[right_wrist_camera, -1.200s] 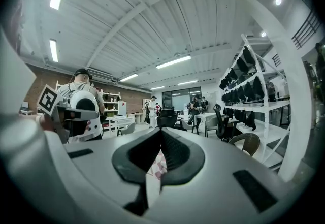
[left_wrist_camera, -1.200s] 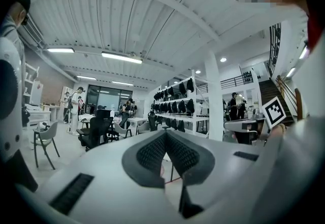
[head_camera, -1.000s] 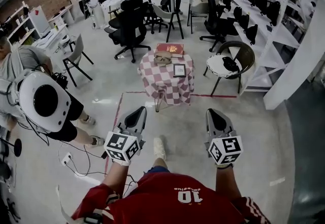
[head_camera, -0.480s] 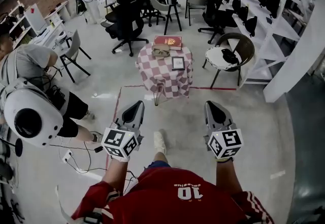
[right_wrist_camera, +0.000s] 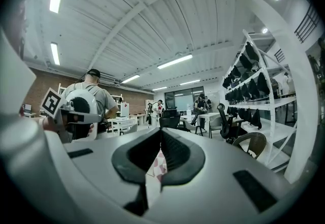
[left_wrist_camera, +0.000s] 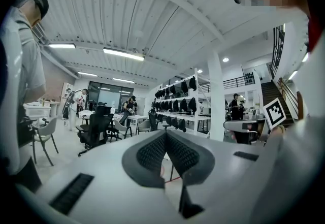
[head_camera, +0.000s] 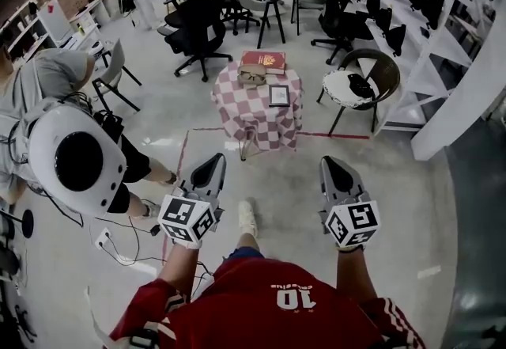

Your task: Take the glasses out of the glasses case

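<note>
A small table with a pink-and-white checked cloth (head_camera: 254,114) stands a few steps ahead on the floor. On it lie a tan glasses case (head_camera: 252,76), a red book (head_camera: 264,62) behind the case, and a small dark frame (head_camera: 278,96). The case looks shut; no glasses show. My left gripper (head_camera: 215,162) and right gripper (head_camera: 330,165) are held in the air at waist height, well short of the table. Both are shut with nothing between their jaws. A strip of the checked cloth (right_wrist_camera: 155,166) shows under the right gripper's (right_wrist_camera: 161,131) jaws. The left gripper (left_wrist_camera: 165,134) points into the room.
A person wearing a white helmet (head_camera: 77,161) bends close at my left. Cables (head_camera: 118,248) lie on the floor there. A round wicker chair (head_camera: 360,92) stands right of the table, black office chairs (head_camera: 198,23) behind it, white shelving (head_camera: 419,15) along the right.
The person with the white helmet has shifted nearer to my left gripper. Both grippers stay shut and hold almost the same place; the view has tilted slightly.
</note>
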`<state>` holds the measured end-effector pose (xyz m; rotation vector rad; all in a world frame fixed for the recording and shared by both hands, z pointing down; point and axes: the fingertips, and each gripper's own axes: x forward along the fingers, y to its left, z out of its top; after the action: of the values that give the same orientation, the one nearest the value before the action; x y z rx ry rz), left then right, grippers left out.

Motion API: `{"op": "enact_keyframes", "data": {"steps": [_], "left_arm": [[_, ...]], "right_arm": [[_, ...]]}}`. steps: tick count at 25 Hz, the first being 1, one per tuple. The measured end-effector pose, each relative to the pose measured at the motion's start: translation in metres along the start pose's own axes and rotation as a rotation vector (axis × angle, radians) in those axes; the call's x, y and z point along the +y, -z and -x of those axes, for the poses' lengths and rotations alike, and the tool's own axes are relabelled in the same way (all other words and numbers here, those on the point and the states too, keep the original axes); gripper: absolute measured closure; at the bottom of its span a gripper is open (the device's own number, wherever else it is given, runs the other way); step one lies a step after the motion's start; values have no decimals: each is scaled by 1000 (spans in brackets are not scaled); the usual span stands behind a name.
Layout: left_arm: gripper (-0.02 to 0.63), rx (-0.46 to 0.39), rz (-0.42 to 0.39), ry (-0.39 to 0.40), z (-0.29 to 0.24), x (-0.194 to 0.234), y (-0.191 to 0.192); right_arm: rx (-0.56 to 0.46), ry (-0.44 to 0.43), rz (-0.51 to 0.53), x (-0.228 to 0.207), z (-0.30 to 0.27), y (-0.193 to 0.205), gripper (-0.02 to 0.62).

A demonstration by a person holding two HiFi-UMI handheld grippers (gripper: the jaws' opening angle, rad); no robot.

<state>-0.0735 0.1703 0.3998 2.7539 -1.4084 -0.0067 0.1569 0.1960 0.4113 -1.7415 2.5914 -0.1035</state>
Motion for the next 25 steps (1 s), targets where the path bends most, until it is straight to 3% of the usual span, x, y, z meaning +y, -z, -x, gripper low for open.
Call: {"op": "enact_keyframes", "data": {"steps": [5,9,25], "left_arm": [[598,4,9,9,-20,6,2],[598,11,16,18,-39,11,1],[598,3,25,34,-106,57,-12]], "right_arm": [[12,-24,53,-7,-14,2,578],[34,-65,33,-12,-29,3,580],[29,-27,28,-38,-98,-9,580]]}}
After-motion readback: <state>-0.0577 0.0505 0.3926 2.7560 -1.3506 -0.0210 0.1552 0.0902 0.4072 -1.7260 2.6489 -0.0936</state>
